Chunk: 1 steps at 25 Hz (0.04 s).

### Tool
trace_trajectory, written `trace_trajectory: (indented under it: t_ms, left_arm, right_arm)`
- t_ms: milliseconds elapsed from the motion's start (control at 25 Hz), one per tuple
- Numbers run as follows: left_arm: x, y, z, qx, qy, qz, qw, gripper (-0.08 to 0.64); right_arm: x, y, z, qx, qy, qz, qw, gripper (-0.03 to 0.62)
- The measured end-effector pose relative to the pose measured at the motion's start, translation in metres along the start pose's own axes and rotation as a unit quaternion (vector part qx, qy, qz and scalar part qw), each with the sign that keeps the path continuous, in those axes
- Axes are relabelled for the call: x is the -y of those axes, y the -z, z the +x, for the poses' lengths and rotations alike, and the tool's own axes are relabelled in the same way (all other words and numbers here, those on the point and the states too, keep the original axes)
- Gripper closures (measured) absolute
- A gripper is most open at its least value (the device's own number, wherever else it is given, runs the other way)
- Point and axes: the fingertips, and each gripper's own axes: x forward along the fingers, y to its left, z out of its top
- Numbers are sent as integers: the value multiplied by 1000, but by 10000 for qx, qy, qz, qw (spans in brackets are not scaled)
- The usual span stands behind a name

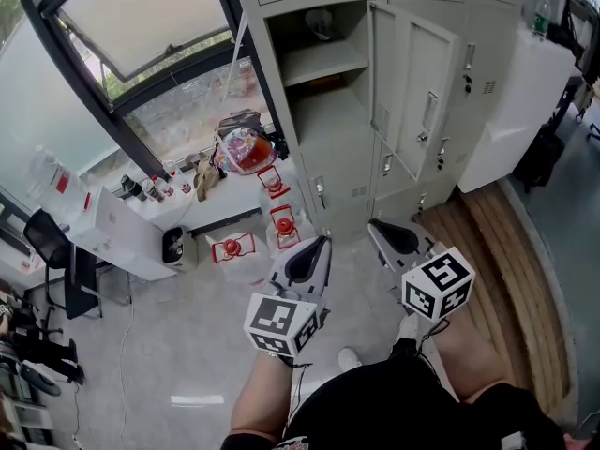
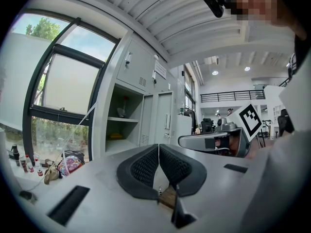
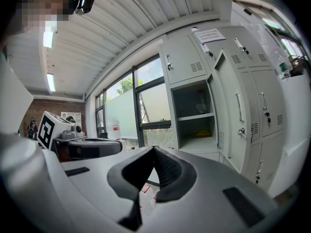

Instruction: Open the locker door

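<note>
The grey locker bank [image 1: 487, 73] stands ahead of me. One tall door [image 1: 420, 92] hangs swung open to the right of its compartment [image 1: 323, 68], which has a shelf inside. My left gripper [image 1: 324, 240] and right gripper [image 1: 373, 223] hover side by side in front of the lockers, well short of them, both shut with nothing between the pads. From the left gripper view the shut left gripper [image 2: 158, 147] faces the open compartment [image 2: 122, 125]. In the right gripper view the shut right gripper [image 3: 153, 149] has the door [image 3: 231, 110] to its right and the compartment [image 3: 194, 115] beside it.
A colourful bag [image 1: 246, 148] and red-and-white items [image 1: 281, 221] sit on the floor by the window [image 1: 141, 26]. White boxes [image 1: 112, 232] and a black chair [image 1: 56, 251] are at left. A white cabinet [image 1: 520, 101] stands right of the lockers.
</note>
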Motion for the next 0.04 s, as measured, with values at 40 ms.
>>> trace_trajectory:
  t_ms: [40]
  left_arm:
    - [0,0,1,1,1,4,10000,540]
  right_arm:
    - [1,0,0,-1,1,0,10000,538]
